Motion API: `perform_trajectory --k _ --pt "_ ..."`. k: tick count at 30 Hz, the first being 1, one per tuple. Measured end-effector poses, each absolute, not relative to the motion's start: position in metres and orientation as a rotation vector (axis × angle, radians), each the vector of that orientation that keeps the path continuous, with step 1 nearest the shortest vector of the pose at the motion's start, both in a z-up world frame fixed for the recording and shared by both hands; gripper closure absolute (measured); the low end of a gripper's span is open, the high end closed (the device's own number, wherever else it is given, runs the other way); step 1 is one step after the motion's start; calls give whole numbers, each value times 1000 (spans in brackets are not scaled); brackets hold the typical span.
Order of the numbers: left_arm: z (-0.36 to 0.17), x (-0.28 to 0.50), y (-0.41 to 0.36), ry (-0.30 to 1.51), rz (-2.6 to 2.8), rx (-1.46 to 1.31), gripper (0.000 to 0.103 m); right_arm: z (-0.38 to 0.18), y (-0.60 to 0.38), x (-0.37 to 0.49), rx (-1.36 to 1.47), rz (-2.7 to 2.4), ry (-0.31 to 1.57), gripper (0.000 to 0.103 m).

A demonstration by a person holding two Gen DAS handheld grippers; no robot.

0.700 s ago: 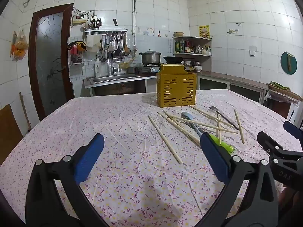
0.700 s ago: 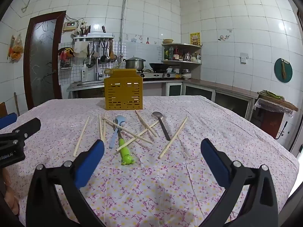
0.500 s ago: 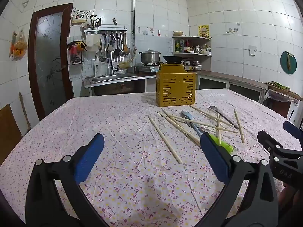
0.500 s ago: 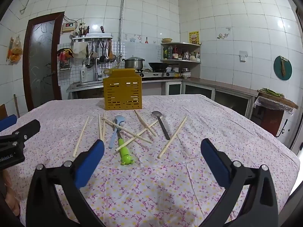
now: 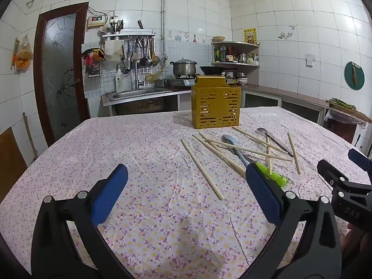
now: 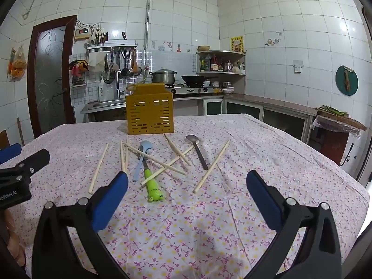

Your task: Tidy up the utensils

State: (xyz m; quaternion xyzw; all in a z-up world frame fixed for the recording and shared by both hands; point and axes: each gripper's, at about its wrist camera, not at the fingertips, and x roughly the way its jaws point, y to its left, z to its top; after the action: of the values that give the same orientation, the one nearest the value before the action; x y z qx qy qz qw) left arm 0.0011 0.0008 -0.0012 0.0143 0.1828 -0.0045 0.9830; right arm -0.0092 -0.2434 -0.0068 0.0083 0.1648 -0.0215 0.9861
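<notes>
White-tiled kitchen walls surround a table (image 5: 151,144) covered in a pink floral cloth, with a sink, hanging ladles and a stove along the back wall.

From the left wrist view, the right gripper (image 5: 344,181) pokes in at the right edge, and the utensil pile sits right of centre. From the right wrist view, the left gripper (image 6: 21,169) shows at the left edge, the pile sits centred, and the frog face on the end of the green handle is visible, which the other view partly hides behind a finger.

Both grippers hover low over the near side of the table, level and pointing toward the far wall. The left gripper (image 5: 186,193) has its blue-padded fingers spread wide with nothing between them. The right gripper (image 6: 186,193) is likewise spread wide and holds nothing.

A yellow slotted utensil holder (image 6: 150,114) stands upright at the far middle of the table. In front of it lie scattered wooden chopsticks (image 6: 162,160), several crossing each other, one lying alone to the left. Among them are a pale blue spoon (image 6: 143,155), a green frog-handled utensil (image 6: 152,186) nearest the grippers, and a dark metal spoon (image 6: 197,150) to the right.
</notes>
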Motion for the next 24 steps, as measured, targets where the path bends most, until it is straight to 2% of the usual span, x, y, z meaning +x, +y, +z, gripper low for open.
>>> perform_trajectory --k 24 --pt "-6 6 0 382 -7 26 5 -14 -248 -6 37 -46 342 4"
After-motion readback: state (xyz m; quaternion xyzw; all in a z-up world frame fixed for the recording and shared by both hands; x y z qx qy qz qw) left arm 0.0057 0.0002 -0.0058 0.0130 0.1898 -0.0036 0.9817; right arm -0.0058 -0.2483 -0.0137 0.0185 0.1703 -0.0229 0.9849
